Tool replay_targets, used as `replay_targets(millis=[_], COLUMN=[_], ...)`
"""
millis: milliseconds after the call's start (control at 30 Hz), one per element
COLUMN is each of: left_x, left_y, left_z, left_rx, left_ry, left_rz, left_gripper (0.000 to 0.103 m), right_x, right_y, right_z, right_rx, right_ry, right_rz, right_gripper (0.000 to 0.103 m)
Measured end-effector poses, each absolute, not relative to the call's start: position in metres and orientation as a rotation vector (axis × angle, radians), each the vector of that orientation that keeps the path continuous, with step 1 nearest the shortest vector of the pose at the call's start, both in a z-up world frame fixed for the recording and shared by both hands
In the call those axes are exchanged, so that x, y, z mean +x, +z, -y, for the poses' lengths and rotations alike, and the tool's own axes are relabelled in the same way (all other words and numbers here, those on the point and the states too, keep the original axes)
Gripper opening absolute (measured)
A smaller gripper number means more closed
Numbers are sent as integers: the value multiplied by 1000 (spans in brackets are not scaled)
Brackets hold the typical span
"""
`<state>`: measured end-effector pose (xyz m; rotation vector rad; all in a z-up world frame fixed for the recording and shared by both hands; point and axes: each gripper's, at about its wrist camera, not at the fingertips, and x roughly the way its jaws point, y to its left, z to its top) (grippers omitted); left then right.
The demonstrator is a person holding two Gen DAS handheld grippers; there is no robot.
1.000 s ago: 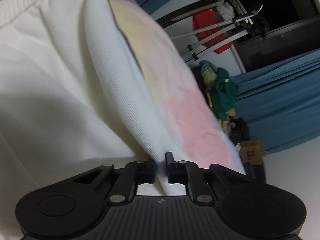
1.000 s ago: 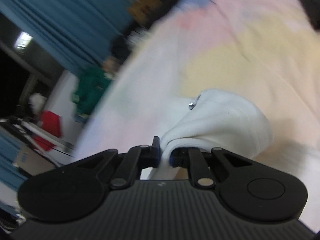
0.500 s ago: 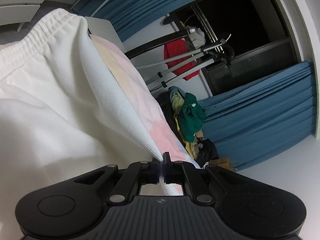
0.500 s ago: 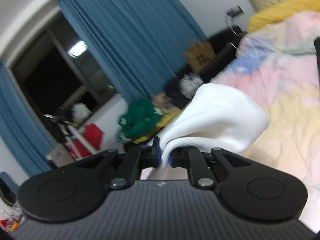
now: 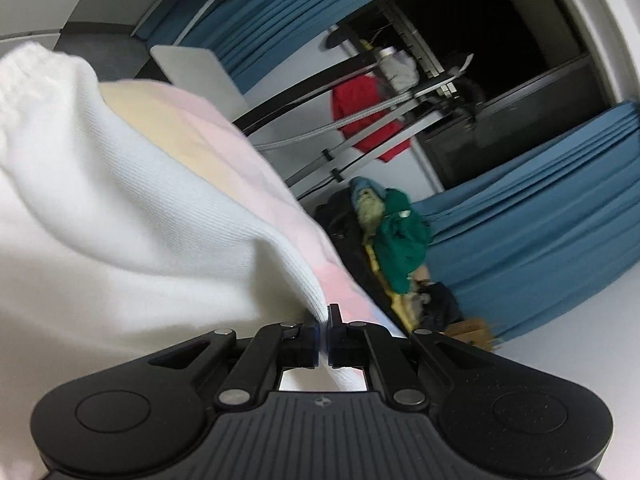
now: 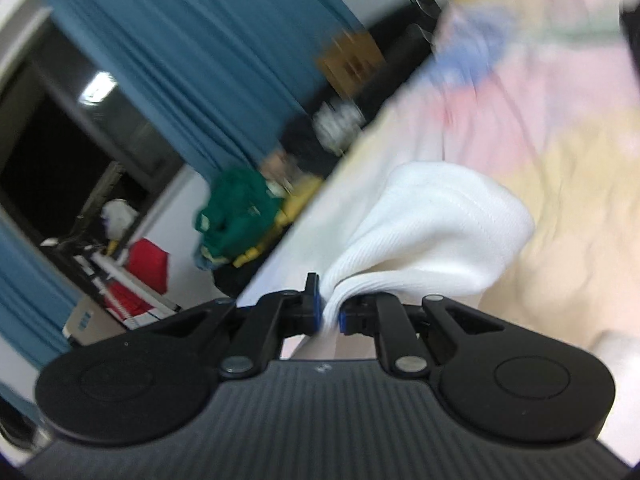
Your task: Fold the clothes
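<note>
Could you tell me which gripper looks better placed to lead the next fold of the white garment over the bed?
Probably the left. The left gripper is shut on the white garment at a thin ribbed edge with broad cloth spread beside it; the right gripper pinches only a bunched corner above the pastel bedspread.

One white garment [image 5: 132,216]; one pastel bedcover [image 6: 560,128]; two claws, left claw [image 5: 324,334] and right claw [image 6: 330,312]; one clothes heap [image 5: 396,236]; one red garment [image 5: 368,116]; one cardboard box [image 6: 352,60].
</note>
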<state>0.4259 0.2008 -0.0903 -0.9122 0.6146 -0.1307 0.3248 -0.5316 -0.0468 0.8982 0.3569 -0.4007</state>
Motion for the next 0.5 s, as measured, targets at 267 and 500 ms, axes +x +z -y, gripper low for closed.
replay_targets(millis=[267, 500], left_x=[470, 461], left_y=[-139, -130], left_z=[-176, -166], left_rx=[-799, -718], left_ry=[-40, -112], left_rz=[-679, -641], left_gripper=[5, 37], right_x=[436, 435], right_y=[-105, -121], right_z=[551, 558], right_rx=[816, 860], right_ry=[-338, -304], right_rz=[-439, -461], right_gripper=[13, 54])
